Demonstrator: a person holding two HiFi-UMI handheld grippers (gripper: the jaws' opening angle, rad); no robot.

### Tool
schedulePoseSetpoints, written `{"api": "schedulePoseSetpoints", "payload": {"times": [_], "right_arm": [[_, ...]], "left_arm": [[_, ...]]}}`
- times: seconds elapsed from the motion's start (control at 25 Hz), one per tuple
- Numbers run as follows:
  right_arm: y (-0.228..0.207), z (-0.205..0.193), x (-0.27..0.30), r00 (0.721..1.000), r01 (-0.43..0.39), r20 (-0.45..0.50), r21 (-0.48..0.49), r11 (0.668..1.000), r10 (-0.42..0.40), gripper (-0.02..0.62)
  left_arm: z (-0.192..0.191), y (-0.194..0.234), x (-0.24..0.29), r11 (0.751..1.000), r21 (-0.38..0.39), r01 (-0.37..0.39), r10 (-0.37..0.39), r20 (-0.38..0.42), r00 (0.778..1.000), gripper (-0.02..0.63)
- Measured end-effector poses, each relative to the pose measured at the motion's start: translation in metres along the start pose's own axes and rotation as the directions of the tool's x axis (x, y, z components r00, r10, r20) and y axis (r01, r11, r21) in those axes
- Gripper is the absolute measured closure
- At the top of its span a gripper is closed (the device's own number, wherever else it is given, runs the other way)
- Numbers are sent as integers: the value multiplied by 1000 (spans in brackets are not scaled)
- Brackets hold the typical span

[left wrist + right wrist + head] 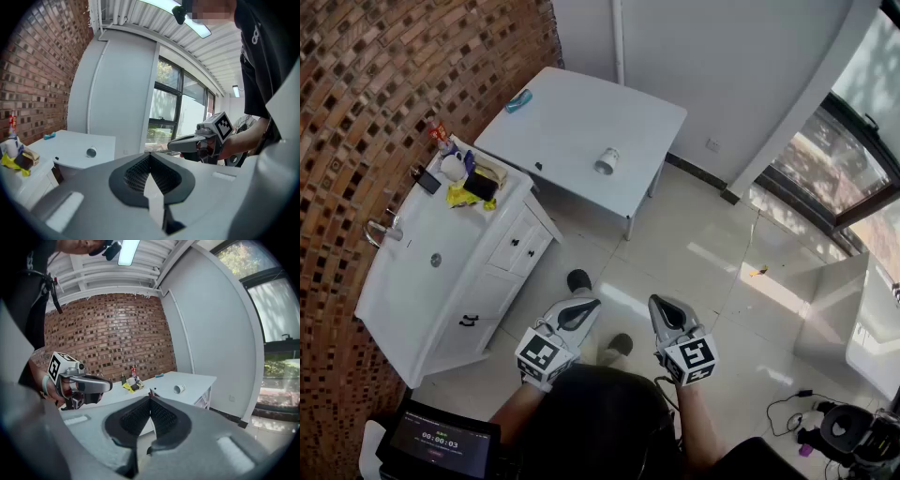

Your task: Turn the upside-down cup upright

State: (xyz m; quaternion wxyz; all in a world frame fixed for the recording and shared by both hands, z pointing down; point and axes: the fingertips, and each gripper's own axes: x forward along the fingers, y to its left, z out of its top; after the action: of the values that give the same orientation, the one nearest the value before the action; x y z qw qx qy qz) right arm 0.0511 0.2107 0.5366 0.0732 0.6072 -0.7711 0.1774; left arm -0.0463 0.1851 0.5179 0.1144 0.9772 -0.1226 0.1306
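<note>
In the head view the left hand-held gripper (578, 307) sits low at about 6 o'clock, its tip aimed toward 1 o'clock. The right hand-held gripper (664, 309) is just beside it at 5 o'clock, aimed toward 11 o'clock. Both tilt slightly downward with jaws closed together on nothing, and the forearms (698, 436) reach forward from the body.
</note>
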Motion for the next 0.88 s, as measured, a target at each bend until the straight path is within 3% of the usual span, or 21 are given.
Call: {"api": "schedulePoseSetpoints", "payload": {"times": [0.6, 0.88], "right_arm": [[-80, 53, 132, 998, 42, -42, -22, 999, -43, 603], [-95, 82, 212, 998, 27, -48, -28, 999, -28, 603]], "left_arm": [[36, 133, 82, 998, -31, 59, -59, -16, 998, 591], [47, 203, 107, 994, -52, 92, -95, -58, 994, 591]]}}
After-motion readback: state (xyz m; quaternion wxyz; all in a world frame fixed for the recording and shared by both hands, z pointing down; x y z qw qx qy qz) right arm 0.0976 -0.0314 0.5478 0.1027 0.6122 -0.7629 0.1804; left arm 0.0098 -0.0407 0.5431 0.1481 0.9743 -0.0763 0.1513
